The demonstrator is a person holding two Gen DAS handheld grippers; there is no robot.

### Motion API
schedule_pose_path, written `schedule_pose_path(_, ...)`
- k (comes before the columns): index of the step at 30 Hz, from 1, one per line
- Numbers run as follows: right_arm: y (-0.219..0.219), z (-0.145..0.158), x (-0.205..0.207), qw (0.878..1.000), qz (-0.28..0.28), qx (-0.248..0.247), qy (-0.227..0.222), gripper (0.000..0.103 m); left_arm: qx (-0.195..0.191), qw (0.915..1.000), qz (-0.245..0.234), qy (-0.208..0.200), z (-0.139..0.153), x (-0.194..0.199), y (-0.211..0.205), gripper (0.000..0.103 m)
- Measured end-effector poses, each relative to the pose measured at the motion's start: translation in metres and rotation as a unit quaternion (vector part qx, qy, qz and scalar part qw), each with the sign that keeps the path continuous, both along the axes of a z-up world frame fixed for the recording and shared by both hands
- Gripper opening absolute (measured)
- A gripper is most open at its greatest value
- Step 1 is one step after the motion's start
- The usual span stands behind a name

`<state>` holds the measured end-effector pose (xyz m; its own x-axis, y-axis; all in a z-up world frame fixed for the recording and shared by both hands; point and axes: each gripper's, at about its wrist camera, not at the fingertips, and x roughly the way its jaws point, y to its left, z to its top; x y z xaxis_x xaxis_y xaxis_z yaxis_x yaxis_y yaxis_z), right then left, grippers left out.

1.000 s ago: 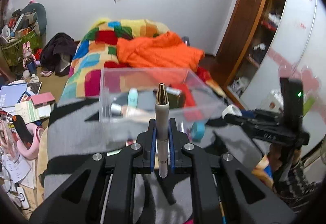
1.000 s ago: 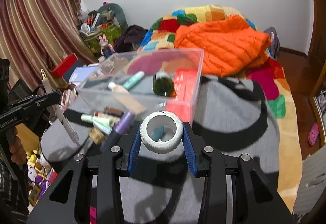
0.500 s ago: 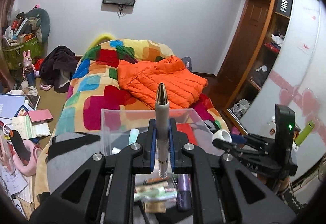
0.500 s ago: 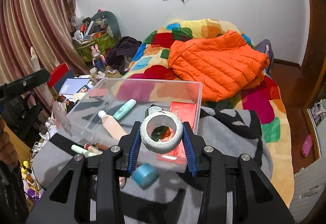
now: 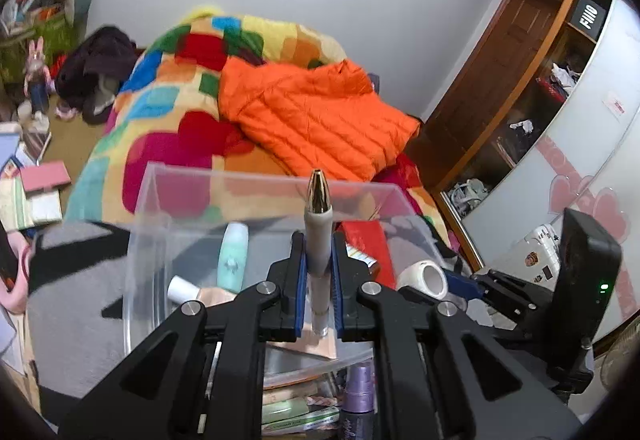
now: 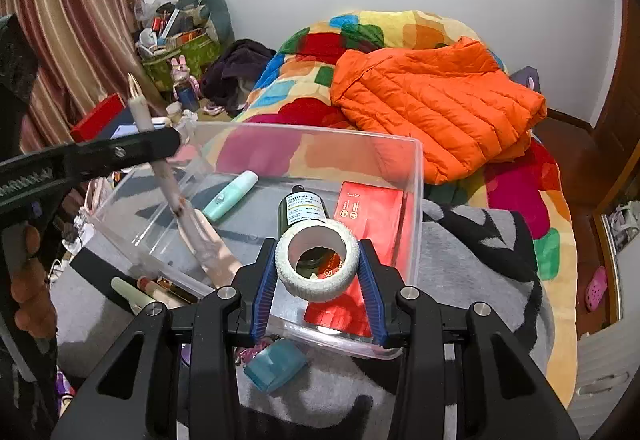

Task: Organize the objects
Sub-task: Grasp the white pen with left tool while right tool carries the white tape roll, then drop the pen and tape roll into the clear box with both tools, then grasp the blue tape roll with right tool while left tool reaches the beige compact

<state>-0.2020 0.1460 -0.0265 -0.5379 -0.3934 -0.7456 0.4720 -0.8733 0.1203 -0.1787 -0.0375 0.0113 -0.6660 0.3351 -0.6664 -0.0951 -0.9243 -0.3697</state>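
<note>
My left gripper (image 5: 317, 272) is shut on a grey pen-shaped tool with a gold tip (image 5: 319, 224), held upright over the near edge of the clear plastic bin (image 5: 144, 208). My right gripper (image 6: 316, 268) is shut on a white tape roll (image 6: 318, 266), held over the bin's near right part (image 6: 418, 176). The bin holds a mint tube (image 6: 230, 196), a dark green bottle (image 6: 300, 208), a red box (image 6: 368, 212) and a peach tube (image 6: 208, 240). The left gripper and pen also show in the right wrist view (image 6: 138, 108); the tape roll shows in the left wrist view (image 5: 424, 278).
The bin sits on a grey and black blanket (image 6: 480, 260) on a bed with a colourful quilt (image 6: 312, 52) and an orange jacket (image 6: 432, 108). Loose cosmetics (image 5: 300, 412), a purple bottle (image 5: 360, 392) and a teal tape roll (image 6: 276, 364) lie in front of the bin.
Both grippers have moved forward and down over the bin, which now looks closer and larger. Each still holds its object.
</note>
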Motion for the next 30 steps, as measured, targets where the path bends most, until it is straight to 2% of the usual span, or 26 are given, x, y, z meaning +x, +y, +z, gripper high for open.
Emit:
schedule_pose_path(8,-0.006,-0.007,-0.005,1.000,0.005,0.009,-0.011,0.037,-0.006,0.9990,0.032,-0.032,-0.015,-0.001,-0.025,0.014)
schedule_pose_path(10,-0.006,-0.008,-0.004,1.000,0.003,0.012,-0.011,0.040,-0.015,0.9985,0.035,-0.038,-0.016,0.001,-0.028,0.017)
schedule_pose_path(13,-0.005,-0.004,-0.001,1.000,0.001,0.013,-0.003,0.049,-0.014,0.9985,0.032,-0.042,-0.014,0.008,-0.031,0.035)
schedule_pose_path(14,-0.005,-0.003,0.000,1.000,0.000,0.013,-0.001,0.051,-0.014,0.9985,0.033,-0.041,-0.013,0.010,-0.032,0.043)
schedule_pose_path(15,-0.004,0.000,0.002,1.000,-0.001,0.012,0.003,0.051,-0.016,0.9986,0.035,-0.036,-0.011,0.015,-0.033,0.047)
schedule_pose_path(19,0.003,0.012,0.011,1.000,-0.004,0.002,0.018,0.051,-0.040,0.9982,0.039,-0.021,0.001,0.030,-0.031,0.051)
schedule_pose_path(24,0.012,0.022,0.027,1.000,-0.002,-0.009,0.029,0.051,-0.082,0.9958,0.041,0.003,0.013,0.054,-0.025,0.061)
schedule_pose_path(30,0.016,0.022,0.047,0.999,0.006,-0.013,0.029,0.051,-0.135,0.9902,0.034,0.013,0.009,0.083,-0.011,0.065)
